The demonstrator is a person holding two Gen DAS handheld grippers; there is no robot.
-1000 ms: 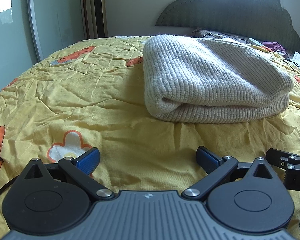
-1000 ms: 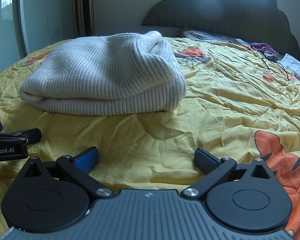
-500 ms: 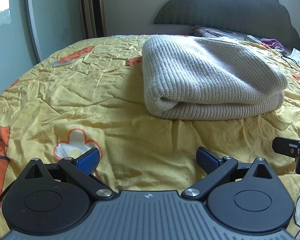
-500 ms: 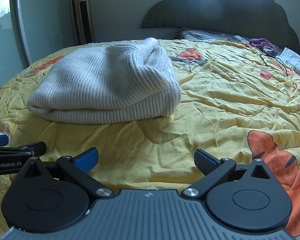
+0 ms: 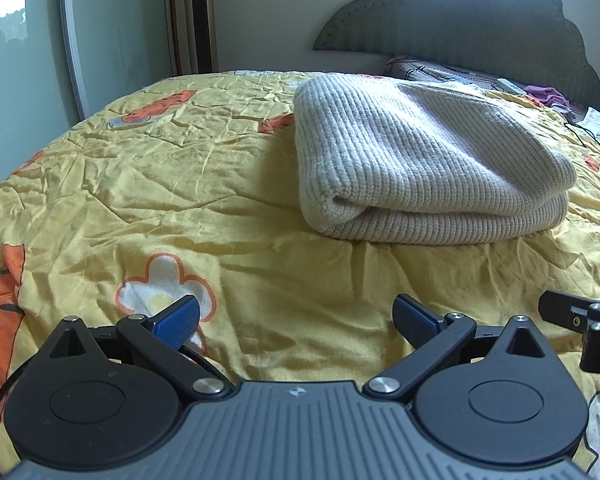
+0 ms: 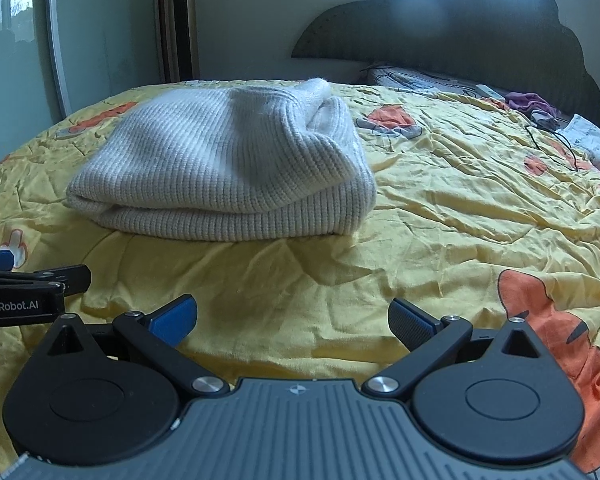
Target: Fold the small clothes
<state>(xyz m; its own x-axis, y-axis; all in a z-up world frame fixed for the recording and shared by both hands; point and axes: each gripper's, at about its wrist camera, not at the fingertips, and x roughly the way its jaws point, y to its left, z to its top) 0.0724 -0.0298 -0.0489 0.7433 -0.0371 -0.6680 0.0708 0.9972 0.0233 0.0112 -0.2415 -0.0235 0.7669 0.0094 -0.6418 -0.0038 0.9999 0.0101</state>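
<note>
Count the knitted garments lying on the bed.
1. A folded cream knit sweater lies on the yellow bedspread, ahead of both open grippers. Purple cloth near the headboard is too small to identify, so more clothes may be there.

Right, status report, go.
Left gripper open, empty. Right gripper open, empty. Knit sweater folded on yellow bedspread, untouched. Nothing between grippers and sweater.
</note>
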